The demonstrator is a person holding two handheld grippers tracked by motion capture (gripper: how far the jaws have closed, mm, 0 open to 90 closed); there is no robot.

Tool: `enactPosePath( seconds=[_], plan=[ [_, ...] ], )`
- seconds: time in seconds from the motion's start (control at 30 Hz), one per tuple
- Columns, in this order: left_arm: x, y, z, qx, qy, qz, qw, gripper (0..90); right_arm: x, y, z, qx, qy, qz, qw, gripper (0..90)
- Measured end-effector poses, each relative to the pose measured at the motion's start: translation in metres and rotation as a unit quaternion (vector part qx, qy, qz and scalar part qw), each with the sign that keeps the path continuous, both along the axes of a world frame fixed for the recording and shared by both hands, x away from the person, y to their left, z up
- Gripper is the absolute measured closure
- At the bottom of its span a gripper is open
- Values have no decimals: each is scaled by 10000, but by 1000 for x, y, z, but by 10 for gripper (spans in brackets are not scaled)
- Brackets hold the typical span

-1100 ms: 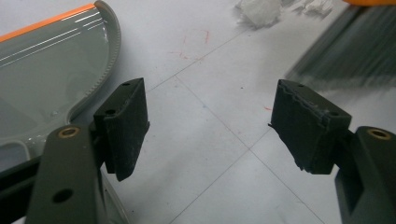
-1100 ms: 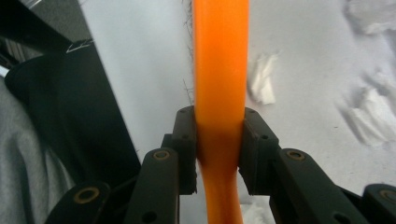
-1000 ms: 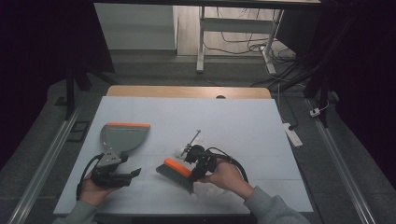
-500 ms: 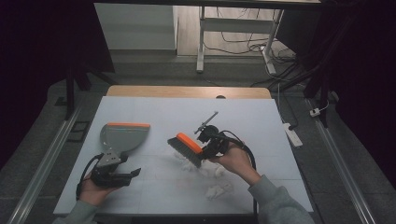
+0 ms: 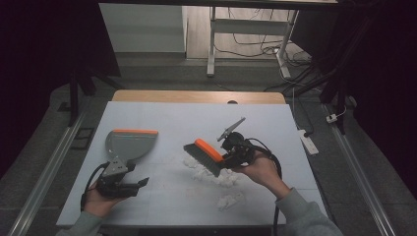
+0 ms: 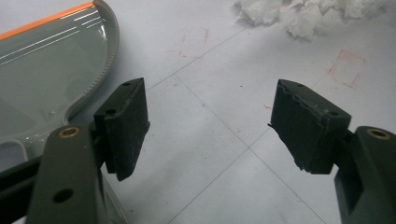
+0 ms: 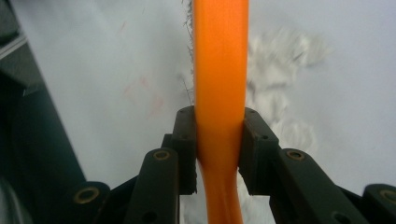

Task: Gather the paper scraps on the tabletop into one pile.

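Right tongs (image 5: 227,160), clamped on the brush (image 5: 204,156), were lifted up-right over the paper scraps (image 5: 212,174); left tongs (image 5: 141,183) released beside the dustpan (image 5: 129,143); sweep restarts.

High view: fixed above the person's side, facing forward and down over the whole white table (image 5: 162,118). Left gripper view: low, close to the tabletop, looking along its jaws. Right gripper view: very close. All three share the white scrap pile (image 5: 209,173) (image 6: 308,14) (image 7: 280,93).
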State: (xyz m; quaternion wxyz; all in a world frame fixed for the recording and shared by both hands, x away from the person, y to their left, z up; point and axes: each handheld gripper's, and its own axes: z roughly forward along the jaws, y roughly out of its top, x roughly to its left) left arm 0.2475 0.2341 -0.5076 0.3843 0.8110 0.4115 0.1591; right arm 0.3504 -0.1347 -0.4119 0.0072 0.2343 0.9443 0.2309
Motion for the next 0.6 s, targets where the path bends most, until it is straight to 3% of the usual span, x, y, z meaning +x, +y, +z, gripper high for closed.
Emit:
enactPosePath(
  seconds=[0.1, 0.23, 0.4, 0.47, 0.53, 0.57, 0.6],
  plan=[
    [1, -1, -1, 23, 15, -28, 10000, 287, -12, -10, -2, -174, 42, 309, 9994, 704],
    [1, -1, 0, 20, 6, -34, 10000, 288, -33, -24, -4, -484, 183, 720, 9961, 704],
    [1, -3, 0, 32, 11, -38, 10000, 288, -56, -29, -19, -795, 442, 1235, 9882, 704],
    [1, -3, 0, 34, 11, -39, 10000, 288, -62, -28, -25, -864, 431, 1359, 9860, 705],
    [1, -3, 0, 35, 11, -39, 10000, 288, -65, -23, -32, -1075, 510, 1565, 9805, 704],
    [1, -3, 0, 41, 9, -39, 10000, 288, -66, -21, -35, -1171, 444, 1623, 9788, 705],
    [0, -3, 0, 41, 9, -38, 10000, 288, -64, -19, -35, -1138, 391, 1587, 9800, 705]
  ],
)
